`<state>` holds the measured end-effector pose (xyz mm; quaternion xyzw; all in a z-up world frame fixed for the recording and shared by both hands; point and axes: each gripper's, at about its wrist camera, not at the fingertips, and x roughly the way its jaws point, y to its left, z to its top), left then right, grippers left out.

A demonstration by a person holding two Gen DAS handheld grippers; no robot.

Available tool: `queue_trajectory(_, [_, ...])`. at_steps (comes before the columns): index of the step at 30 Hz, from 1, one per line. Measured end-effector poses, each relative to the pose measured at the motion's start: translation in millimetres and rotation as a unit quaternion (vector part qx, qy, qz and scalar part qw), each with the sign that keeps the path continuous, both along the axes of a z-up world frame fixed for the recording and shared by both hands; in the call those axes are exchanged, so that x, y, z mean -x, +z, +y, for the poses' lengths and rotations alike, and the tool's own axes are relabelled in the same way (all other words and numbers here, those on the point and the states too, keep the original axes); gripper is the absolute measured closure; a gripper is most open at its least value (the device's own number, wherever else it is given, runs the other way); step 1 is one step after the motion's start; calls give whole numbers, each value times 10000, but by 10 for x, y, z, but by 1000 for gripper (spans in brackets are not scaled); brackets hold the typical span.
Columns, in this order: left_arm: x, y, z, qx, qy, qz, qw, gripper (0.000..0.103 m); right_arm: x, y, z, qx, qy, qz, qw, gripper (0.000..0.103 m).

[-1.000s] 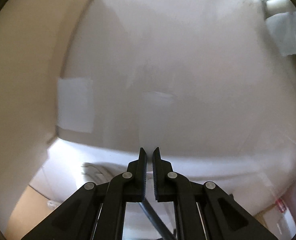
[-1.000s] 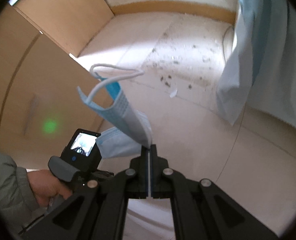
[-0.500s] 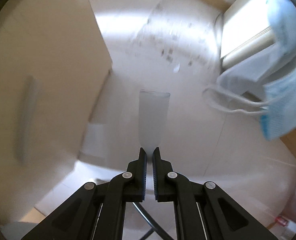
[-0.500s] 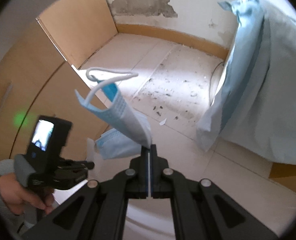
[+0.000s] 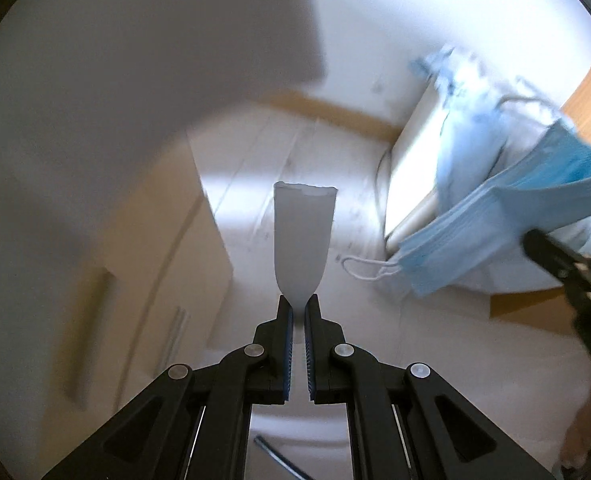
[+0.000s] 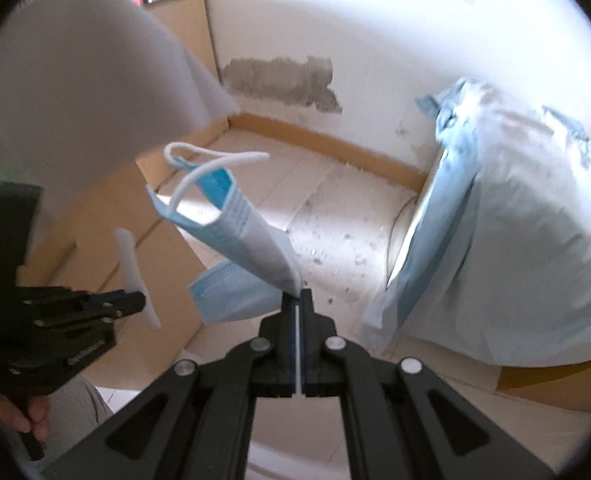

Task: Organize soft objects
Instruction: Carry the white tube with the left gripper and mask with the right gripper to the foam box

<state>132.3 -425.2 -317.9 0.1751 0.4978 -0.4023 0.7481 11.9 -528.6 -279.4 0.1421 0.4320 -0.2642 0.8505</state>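
My right gripper [image 6: 296,298] is shut on blue face masks [image 6: 239,236] that stick up and left from its tips, white ear loops [image 6: 211,162] at the top. The masks also show in the left wrist view [image 5: 507,216], with the right gripper [image 5: 535,240] at the right edge. My left gripper [image 5: 298,304] is shut on a thin white translucent strip [image 5: 301,240], which stands upright from its tips. In the right wrist view the left gripper [image 6: 139,302] sits at lower left with the strip [image 6: 133,276] edge-on. Both are held in the air above the floor.
A large white sheet [image 6: 75,80] fills the upper left of both views. A pale blue bag or cover [image 6: 507,232] bulges at right. Wooden cabinets [image 6: 163,264] stand at left. The tiled floor [image 6: 335,220] carries debris. A wooden skirting runs along the wall.
Both grippers have tilted upward, so more wall and the blue cover show. The white sheet has come into the upper left. Both grippers keep their hold.
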Motion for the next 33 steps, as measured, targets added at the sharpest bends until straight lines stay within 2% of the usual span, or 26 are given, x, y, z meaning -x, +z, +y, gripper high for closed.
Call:
queue_trajectory(2, [24,196,51,217,-27,-146,9997,97,9,201,24,128,-11,-112,9999,101])
queue_trajectory(9, [232,1149,219,944,-157,-668,9932,97,107,884,119,573,-113,-632,9963,101])
queue_trajectory(17, [414,2095,697,1662,-50,-1267,9779,97,197,1546,336,912,37,-1236,9881,101])
queue_trajectory(21, [495,2631,1054,1998,65,-1676,9654,97,172,1786,425,1028,204,-1615,9813,101])
queue_trajectory(27, [553,3250,1593,2190,332,-2273,9483,97,99,2307,856,1157,679,-2149,9674,101])
queue_trajectory(30, [545,3444,1843,2148,523,-2536,9417,97,37,2507,1058,1190,936,-2365,9598,101])
queue_trajectory(33, [516,3581,2069,2127,669,-2629,9387,97,-65,2664,1254,1183,1151,-2517,9536,101])
